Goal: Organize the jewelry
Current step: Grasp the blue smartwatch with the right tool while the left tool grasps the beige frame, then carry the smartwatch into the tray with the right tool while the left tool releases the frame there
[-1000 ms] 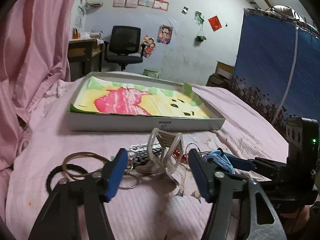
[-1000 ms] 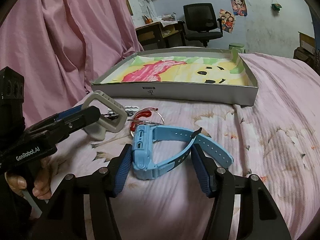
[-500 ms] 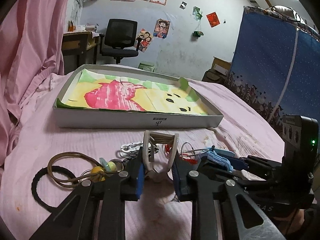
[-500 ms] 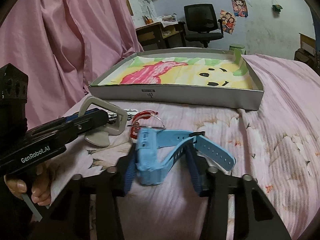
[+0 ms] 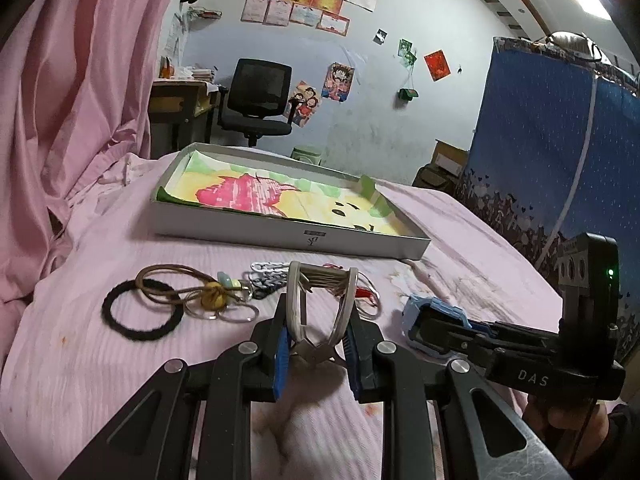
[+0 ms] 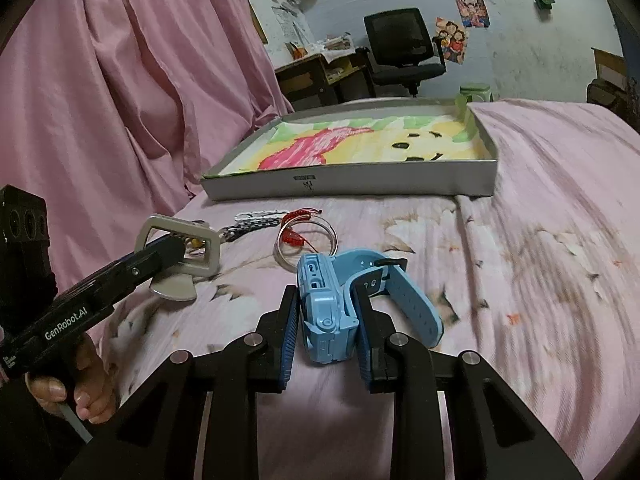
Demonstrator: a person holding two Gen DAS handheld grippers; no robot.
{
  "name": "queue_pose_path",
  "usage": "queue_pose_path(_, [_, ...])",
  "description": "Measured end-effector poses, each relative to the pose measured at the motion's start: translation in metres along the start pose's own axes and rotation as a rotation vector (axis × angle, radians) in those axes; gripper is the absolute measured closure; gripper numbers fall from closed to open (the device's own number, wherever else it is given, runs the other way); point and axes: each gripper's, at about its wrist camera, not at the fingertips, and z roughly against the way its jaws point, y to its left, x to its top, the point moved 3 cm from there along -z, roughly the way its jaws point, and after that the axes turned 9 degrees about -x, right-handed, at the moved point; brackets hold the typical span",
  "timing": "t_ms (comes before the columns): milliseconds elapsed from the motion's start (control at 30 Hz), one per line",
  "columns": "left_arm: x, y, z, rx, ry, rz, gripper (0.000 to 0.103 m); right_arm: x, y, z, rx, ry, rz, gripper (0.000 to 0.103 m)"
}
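1. The grey hair claw clip (image 5: 320, 300) is clamped between the jaws of the left gripper (image 5: 318, 356). It stands upright with its toothed end pointing toward the white box (image 5: 288, 236), which lies on the bed (image 5: 100, 360) beyond the clip.
2. The blue smartwatch (image 6: 326, 312) is clamped at its case between the jaws of the right gripper (image 6: 326, 344). Its strap (image 6: 404, 296) curls out to the right, on the side away from the clip. Whether the case is lifted clear of the bed cannot be told from these views.
3. The watch sits to the right of the clip, and the two are near each other but not touching.
4. A clear ring with a red piece (image 6: 306, 236) lies between the clip and the watch, on the box side of both.
5. A black-and-white chain (image 6: 256, 222) lies between the clip and the box.
6. To the left of the clip lie a tan cord loop (image 5: 168, 286) with a yellow bead (image 5: 212, 298) and, farther out, a black hair tie (image 5: 138, 310).
7. The box is open and lined with a yellow, pink and green drawing (image 5: 280, 196); no jewelry lies in it.
8. A pink curtain (image 5: 60, 100) hangs to the left of the box.
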Motion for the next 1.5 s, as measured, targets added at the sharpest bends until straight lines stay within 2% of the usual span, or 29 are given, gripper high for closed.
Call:
queue_pose_path(67, [0.002, -0.005, 0.005, 0.01, -0.012, -0.001, 0.081, 0.001, -0.001, 0.011, 0.0, -0.041, 0.005, 0.08])
queue_pose_path(167, [0.01, -0.01, 0.01, 0.023, -0.041, -0.009, 0.082, 0.01, -0.002, 0.027, -0.006, -0.148, 0.012, 0.08])
queue_pose_path(333, [0.041, -0.015, 0.011, 0.075, -0.123, -0.041, 0.082, 0.045, -0.003, 0.038, -0.045, -0.32, 0.029, 0.08])
queue_pose_path(467, [0.073, -0.015, -0.003, 0.073, -0.184, -0.04, 0.082, 0.076, -0.011, 0.029, -0.067, -0.385, 0.028, 0.08])
queue_pose_path(733, [0.11, -0.014, -0.056, 0.083, -0.222, -0.087, 0.082, 0.14, -0.034, -0.006, -0.105, -0.461, 0.015, 0.08])
queue_pose_path(867, [0.122, -0.002, -0.094, 0.085, -0.184, -0.071, 0.082, 0.157, -0.045, -0.038, -0.118, -0.429, 0.002, 0.08])
queue_pose_path(1000, [0.127, 0.01, -0.133, 0.093, -0.106, -0.057, 0.082, 0.161, -0.053, -0.066, -0.13, -0.371, -0.02, 0.08])
queue_pose_path(1167, [0.127, 0.024, -0.178, 0.112, 0.048, -0.012, 0.082, 0.16, -0.06, -0.1, -0.137, -0.265, -0.038, 0.08])
queue_pose_path(1433, [0.116, 0.037, -0.207, 0.136, 0.214, 0.07, 0.081, 0.145, -0.067, -0.133, -0.158, -0.095, -0.028, 0.08])
queue_pose_path(1500, [0.116, 0.036, -0.207, 0.135, 0.219, 0.067, 0.081, 0.142, -0.068, -0.141, -0.161, -0.059, -0.03, 0.08])
